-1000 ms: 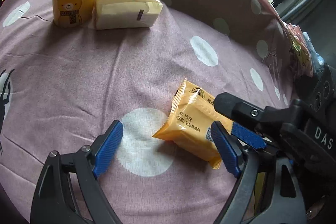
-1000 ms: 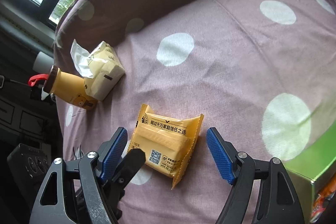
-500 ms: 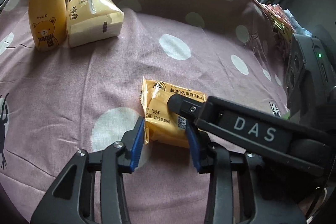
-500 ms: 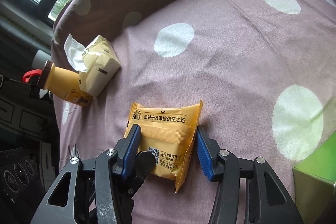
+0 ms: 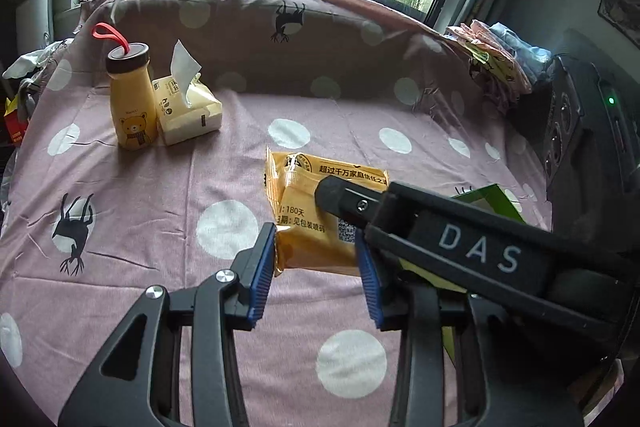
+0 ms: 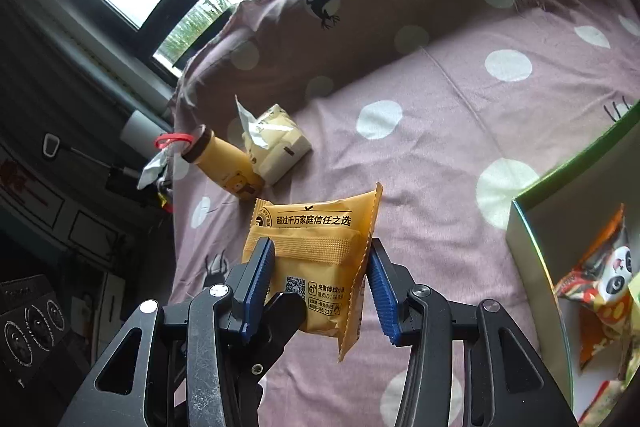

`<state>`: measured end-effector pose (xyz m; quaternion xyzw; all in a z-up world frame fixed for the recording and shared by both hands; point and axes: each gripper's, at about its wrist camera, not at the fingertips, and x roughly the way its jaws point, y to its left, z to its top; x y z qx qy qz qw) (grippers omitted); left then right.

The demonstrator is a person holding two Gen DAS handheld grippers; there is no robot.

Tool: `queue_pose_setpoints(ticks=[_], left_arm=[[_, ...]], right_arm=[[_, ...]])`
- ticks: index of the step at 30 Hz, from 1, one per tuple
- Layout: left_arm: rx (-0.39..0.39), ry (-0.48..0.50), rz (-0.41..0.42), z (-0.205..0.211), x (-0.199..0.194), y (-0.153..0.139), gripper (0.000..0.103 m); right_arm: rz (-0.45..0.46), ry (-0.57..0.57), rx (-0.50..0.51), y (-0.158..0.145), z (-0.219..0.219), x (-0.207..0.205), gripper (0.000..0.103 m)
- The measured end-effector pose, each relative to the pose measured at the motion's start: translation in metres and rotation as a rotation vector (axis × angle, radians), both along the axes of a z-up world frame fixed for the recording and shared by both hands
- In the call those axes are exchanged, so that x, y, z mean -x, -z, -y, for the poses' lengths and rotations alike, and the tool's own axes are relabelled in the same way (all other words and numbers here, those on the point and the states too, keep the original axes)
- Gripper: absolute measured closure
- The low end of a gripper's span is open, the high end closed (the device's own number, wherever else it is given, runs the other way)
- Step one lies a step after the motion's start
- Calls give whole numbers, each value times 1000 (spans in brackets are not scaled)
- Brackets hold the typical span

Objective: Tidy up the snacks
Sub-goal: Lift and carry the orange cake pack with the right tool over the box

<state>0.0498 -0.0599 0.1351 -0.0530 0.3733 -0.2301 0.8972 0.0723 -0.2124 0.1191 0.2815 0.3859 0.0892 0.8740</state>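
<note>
— Status?
— I have the left gripper point(image 5: 316, 263) and right gripper point(image 6: 320, 279) both clamped on one orange snack packet point(image 6: 316, 259), centre frame, above the dotted cloth point(image 5: 160, 187).
— Risk?
— Unequal pulling could tear it, or it slips short of the green box point(image 6: 532, 247) at right.

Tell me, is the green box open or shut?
Open. The right wrist view looks straight into the green box past its edge, and a panda snack bag shows inside. No lid is visible.
</note>
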Motion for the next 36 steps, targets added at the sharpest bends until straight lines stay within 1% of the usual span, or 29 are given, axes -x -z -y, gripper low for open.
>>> queue_pose_setpoints(ticks=[3, 7, 12, 15, 17, 19, 25, 31, 36], left_arm=[[-7, -2, 21, -1, 30, 1, 65], [-3, 16, 13, -3, 61, 9, 65], [12, 60, 24, 2, 80, 9, 65], [11, 88, 56, 10, 92, 2, 65], [13, 112, 71, 17, 97, -1, 65], [24, 128, 68, 23, 101, -2, 64], [51, 182, 68, 51, 106, -6, 64], [39, 258, 65, 90, 109, -7, 63], [29, 316, 54, 118, 108, -5, 63]], right_arm=[[32, 1, 0, -3, -4, 30, 53], [39, 16, 18, 3, -9, 66, 53], [44, 43, 42, 6, -5, 96, 53], [66, 72, 38, 0, 2, 110, 53], [85, 93, 37, -4, 8, 119, 53], [92, 111, 43, -6, 16, 125, 53], [73, 142, 42, -9, 44, 134, 53], [66, 211, 47, -9, 80, 147, 53], [50, 283, 18, -4, 107, 155, 53]])
